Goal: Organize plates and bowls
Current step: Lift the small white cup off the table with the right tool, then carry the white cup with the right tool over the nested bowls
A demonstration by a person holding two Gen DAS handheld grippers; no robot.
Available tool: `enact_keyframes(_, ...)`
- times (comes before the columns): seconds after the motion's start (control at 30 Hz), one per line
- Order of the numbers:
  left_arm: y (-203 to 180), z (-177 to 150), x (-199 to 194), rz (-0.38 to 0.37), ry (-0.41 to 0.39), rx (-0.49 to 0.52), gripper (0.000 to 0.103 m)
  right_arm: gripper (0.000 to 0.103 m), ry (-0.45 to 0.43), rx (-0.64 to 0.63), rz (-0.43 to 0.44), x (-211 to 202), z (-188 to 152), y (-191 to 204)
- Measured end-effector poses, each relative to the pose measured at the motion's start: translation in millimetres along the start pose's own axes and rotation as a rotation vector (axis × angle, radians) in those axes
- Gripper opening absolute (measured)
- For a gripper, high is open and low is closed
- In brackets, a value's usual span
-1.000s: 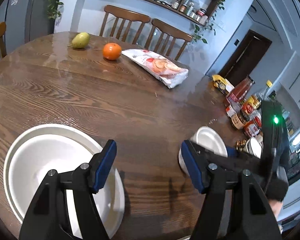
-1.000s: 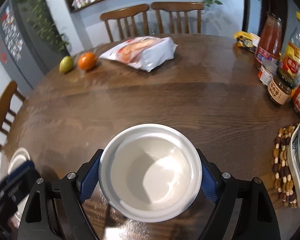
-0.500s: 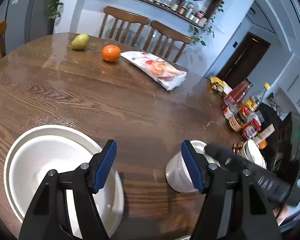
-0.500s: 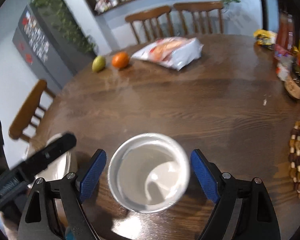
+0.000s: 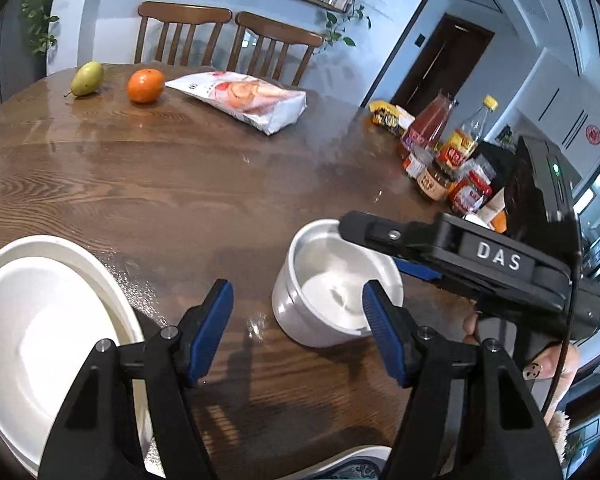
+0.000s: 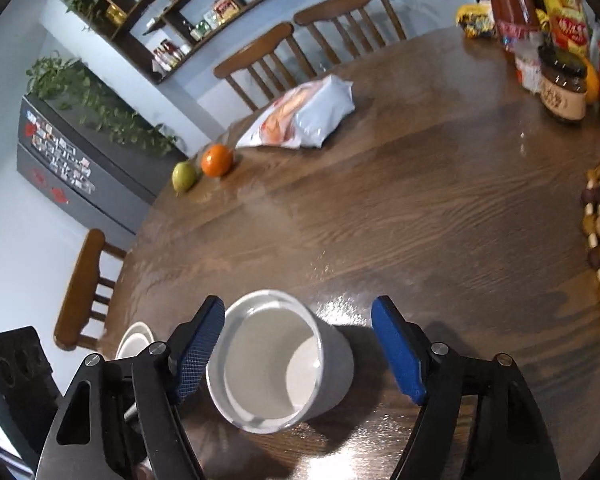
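While the right gripper has just been closing around the small white bowl on the wooden table, its pads stand clear; the left gripper hangs apart, empty, beside 2 stacked plates, the likely destination.

The white letters "DAS" are showing on a black plate on the side of the right gripper, which is reaching across just ahead and to the right of the left gripper. Farther ahead to the right, the jars and bottles are carrying red and yellow labels whose print is staying too small to read. The snack bag far ahead is bearing printing that cannot be made out.
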State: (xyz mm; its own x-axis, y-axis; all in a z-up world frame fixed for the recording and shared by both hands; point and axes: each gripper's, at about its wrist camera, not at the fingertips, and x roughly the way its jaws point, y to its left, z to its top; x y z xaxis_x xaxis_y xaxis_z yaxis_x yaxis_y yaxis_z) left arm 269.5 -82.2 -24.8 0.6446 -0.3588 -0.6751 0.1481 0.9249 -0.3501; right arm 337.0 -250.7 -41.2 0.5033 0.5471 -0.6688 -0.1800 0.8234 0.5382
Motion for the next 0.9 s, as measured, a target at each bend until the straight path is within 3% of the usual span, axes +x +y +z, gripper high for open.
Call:
enact_keyframes(0.13,-6.5,-4.4,8.1,-0.017,0.034,0.034,0.067,0.078,0.038,0.002,-0.017,11.9,-1.7,-0.7)
enact_keyframes(0.43,-11.7,-8.2,9.2,-0.01,0.027,0.066,0.067,0.078,0.077,-0.031,-0.032,24.8,-7.0,4.8)
enact_keyframes(0.57,-10.1,-7.0,7.5,-0.037,0.017,0.056,0.067,0.068,0.077,-0.04,-0.028,24.2,-7.7,6.2)
enact_keyframes(0.7,-16.4,-9.5,10.0,-0.008,0.015,0.086,0.067,0.064,0.073,-0.042,-0.041,23.6,-8.2,6.2)
enact_keyframes(0.9,-16.3,-11.1,16.4,-0.084,0.058,0.071,0.067,0.064,0.076,-0.038,-0.041,24.3,-7.9,5.6)
